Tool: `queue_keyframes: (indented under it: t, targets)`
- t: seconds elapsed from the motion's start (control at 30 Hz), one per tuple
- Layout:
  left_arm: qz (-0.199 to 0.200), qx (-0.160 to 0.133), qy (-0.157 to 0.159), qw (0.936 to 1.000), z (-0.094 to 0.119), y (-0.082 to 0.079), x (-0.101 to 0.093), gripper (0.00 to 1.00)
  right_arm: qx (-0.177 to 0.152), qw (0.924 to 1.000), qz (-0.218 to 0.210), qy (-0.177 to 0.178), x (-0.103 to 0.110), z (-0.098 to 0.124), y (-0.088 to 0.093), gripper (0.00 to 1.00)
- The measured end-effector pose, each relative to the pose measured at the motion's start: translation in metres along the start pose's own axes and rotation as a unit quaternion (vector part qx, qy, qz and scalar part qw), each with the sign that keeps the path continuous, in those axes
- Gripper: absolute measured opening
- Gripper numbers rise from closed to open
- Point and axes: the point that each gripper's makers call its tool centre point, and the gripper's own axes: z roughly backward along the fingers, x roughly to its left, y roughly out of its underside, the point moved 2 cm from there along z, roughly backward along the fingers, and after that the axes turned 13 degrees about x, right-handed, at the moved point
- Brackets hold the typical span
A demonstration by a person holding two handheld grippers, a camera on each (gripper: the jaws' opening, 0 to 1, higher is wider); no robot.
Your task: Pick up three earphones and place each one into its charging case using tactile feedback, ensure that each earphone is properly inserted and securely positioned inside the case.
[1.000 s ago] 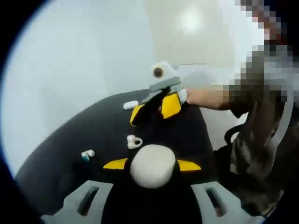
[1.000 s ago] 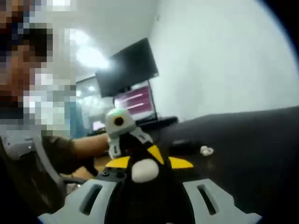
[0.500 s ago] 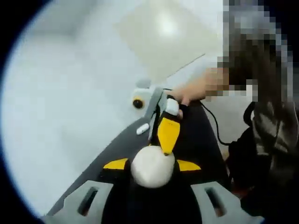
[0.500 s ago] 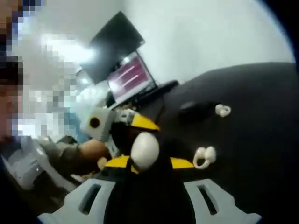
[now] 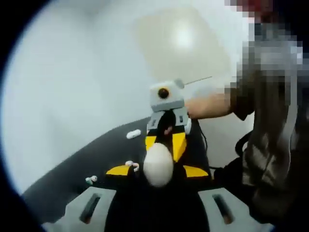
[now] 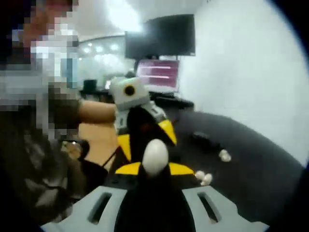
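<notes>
In the left gripper view, the left claw rises from the bottom edge with its yellow-tipped jaws closed on a white oval charging case. Directly beyond it, the right claw faces back toward the camera, its yellow jaws meeting the far end of the same case. A person's bare forearm reaches in from the right behind that claw. Both claws hang above a black tabletop. On it lie three white earphones: one elongated earphone far back, one small earphone just left of the case, and one with a teal tip nearer the left edge.

In the right gripper view, the right claw is likewise clamped on the white case, with the left claw opposite it. On the tabletop to the right sit two white earphones, apart from each other. A dark monitor hangs on the far wall.
</notes>
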Motion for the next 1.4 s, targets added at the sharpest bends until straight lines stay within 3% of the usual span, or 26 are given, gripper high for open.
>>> queue_keyframes:
  t: [0.07, 0.17, 0.3, 0.43, 0.63, 0.7, 0.77, 0.83, 0.93, 1.0, 1.07, 1.13, 1.23, 1.4]
  targets:
    - [0.021, 0.014, 0.033, 0.9991, -0.005, 0.001, -0.008, 0.21, -0.004, 1.0, 0.004, 0.0, -0.001, 0.001, 0.002, 0.21]
    - [0.033, 0.017, 0.035, 0.9987, -0.006, -0.002, -0.005, 0.2, -0.004, 1.0, 0.007, -0.004, -0.002, 0.002, 0.004, 0.21]
    - [0.111, 0.018, 0.079, 0.9905, -0.004, -0.003, -0.005, 0.18, -0.007, 0.9991, 0.041, 0.005, -0.001, 0.002, 0.002, 0.21]
    - [0.17, 0.031, 0.114, 0.9785, -0.005, -0.003, -0.004, 0.17, -0.008, 0.9975, 0.068, 0.016, 0.001, 0.003, 0.002, 0.21]
    - [0.229, 0.022, 0.144, 0.9625, -0.005, -0.005, -0.005, 0.17, -0.003, 0.9943, 0.103, 0.028, 0.004, 0.002, 0.002, 0.21]
    - [0.26, 0.013, 0.161, 0.9521, -0.003, -0.008, -0.006, 0.17, -0.002, 0.9924, 0.118, 0.033, 0.005, 0.001, 0.001, 0.21]
    - [0.25, 0.012, 0.156, 0.9556, -0.003, -0.008, -0.007, 0.17, 0.001, 0.9925, 0.117, 0.037, 0.004, 0.0, 0.002, 0.21]
    - [0.253, 0.01, 0.156, 0.9547, -0.003, -0.009, -0.007, 0.17, 0.002, 0.9921, 0.119, 0.039, 0.004, 0.0, 0.002, 0.21]
    - [0.294, 0.008, 0.172, 0.9402, -0.003, -0.01, -0.004, 0.18, 0.003, 0.9912, 0.125, 0.045, 0.004, 0.0, 0.002, 0.2]
    - [0.311, -0.003, 0.166, 0.9358, -0.002, -0.012, 0.003, 0.18, 0.003, 0.9917, 0.121, 0.044, 0.003, 0.0, 0.002, 0.2]
    - [0.318, -0.04, 0.14, 0.9367, 0.003, -0.016, 0.016, 0.16, 0.001, 0.9917, 0.122, 0.039, 0.004, 0.001, 0.002, 0.2]
    - [0.34, -0.056, 0.135, 0.9289, 0.008, -0.017, 0.023, 0.17, 0.002, 0.994, 0.104, 0.032, 0.003, 0.0, 0.003, 0.2]
    - [0.331, -0.056, 0.121, 0.9341, 0.013, -0.014, 0.026, 0.19, 0.002, 0.9954, 0.092, 0.026, 0.002, 0.0, 0.003, 0.2]
    - [0.278, -0.004, 0.138, 0.9504, 0.018, 0.002, 0.004, 0.28, -0.002, 0.9987, 0.05, 0.007, 0.0, 0.0, 0.005, 0.2]
